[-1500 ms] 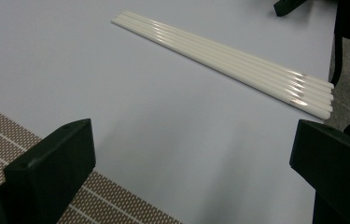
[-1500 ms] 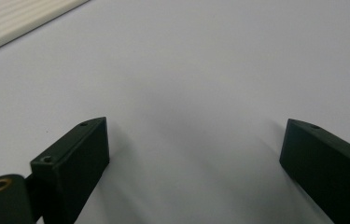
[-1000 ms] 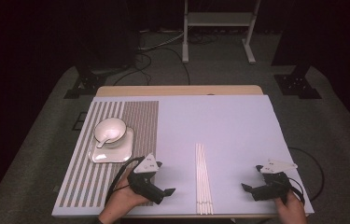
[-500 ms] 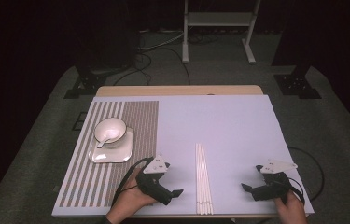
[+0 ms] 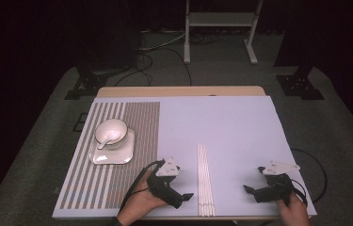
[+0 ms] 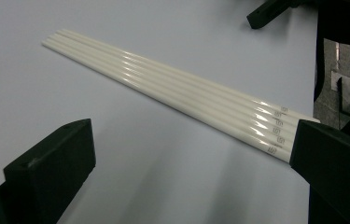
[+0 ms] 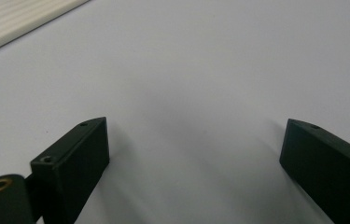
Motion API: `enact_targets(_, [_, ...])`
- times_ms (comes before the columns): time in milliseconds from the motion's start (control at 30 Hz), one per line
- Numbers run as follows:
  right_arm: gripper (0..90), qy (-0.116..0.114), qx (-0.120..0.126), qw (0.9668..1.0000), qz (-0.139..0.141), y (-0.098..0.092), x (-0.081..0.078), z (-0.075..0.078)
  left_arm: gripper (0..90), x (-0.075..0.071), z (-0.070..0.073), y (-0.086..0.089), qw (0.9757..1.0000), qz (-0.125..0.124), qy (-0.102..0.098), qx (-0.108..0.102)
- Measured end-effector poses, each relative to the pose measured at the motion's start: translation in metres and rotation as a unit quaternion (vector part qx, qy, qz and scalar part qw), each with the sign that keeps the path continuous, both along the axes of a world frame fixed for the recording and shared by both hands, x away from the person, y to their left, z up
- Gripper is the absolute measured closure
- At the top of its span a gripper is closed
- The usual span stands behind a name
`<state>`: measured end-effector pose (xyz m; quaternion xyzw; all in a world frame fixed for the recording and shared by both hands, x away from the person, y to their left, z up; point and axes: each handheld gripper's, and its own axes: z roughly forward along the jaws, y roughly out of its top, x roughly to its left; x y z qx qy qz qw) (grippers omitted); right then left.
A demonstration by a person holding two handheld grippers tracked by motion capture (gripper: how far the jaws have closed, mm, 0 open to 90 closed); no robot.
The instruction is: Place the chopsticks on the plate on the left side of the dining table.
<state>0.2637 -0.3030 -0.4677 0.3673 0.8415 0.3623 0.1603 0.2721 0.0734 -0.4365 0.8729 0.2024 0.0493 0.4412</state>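
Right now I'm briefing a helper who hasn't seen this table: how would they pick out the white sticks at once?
Start from the pale table mat and look at its near edge, between the left gripper and the right gripper. There the white sticks lie side by side in a flat row, running away from the person. Unlike the rounded bowl on its plate over on the striped mat, they are long, thin and straight.

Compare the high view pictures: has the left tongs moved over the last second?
Yes. The left tongs has moved toward the row of white chopsticks, which stayed put, and now sits just beside it.
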Motion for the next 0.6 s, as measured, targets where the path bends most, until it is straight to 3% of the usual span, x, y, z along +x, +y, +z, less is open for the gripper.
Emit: enact_targets(600, [6.7,0.0,0.0,1.0,0.0,0.0,0.0,0.0,0.0,0.001,-0.013,-0.027,0.9999,0.001,0.001,0.016])
